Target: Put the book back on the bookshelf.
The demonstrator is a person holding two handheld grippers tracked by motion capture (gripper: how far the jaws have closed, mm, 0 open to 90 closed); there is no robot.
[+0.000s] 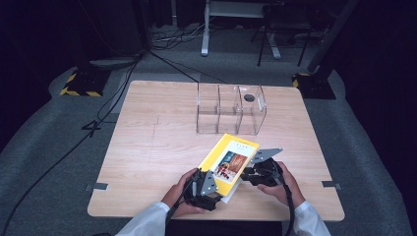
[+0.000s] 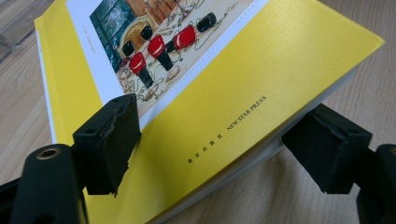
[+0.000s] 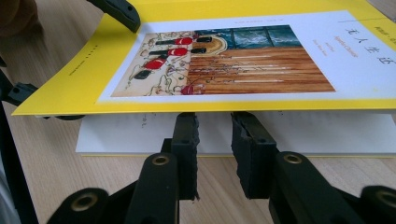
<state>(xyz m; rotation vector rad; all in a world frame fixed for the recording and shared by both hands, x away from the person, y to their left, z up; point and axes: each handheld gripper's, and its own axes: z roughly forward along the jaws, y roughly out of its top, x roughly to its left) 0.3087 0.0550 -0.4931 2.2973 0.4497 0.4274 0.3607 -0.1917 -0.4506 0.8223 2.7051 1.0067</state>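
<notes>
Left gripper (image 1: 212, 186): jaws spread astride the book's (image 1: 229, 162) near corner, one pad on the cover, other off the page edge. Book near table's (image 1: 147, 142) front edge, cover lifted. Right gripper (image 3: 215, 151): jaws narrow, gripping nothing, tips under lifted cover.

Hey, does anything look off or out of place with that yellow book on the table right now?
Yes: the yellow book's front cover is lifted off its pages and it lies askew on the table. No damage shows.
</notes>
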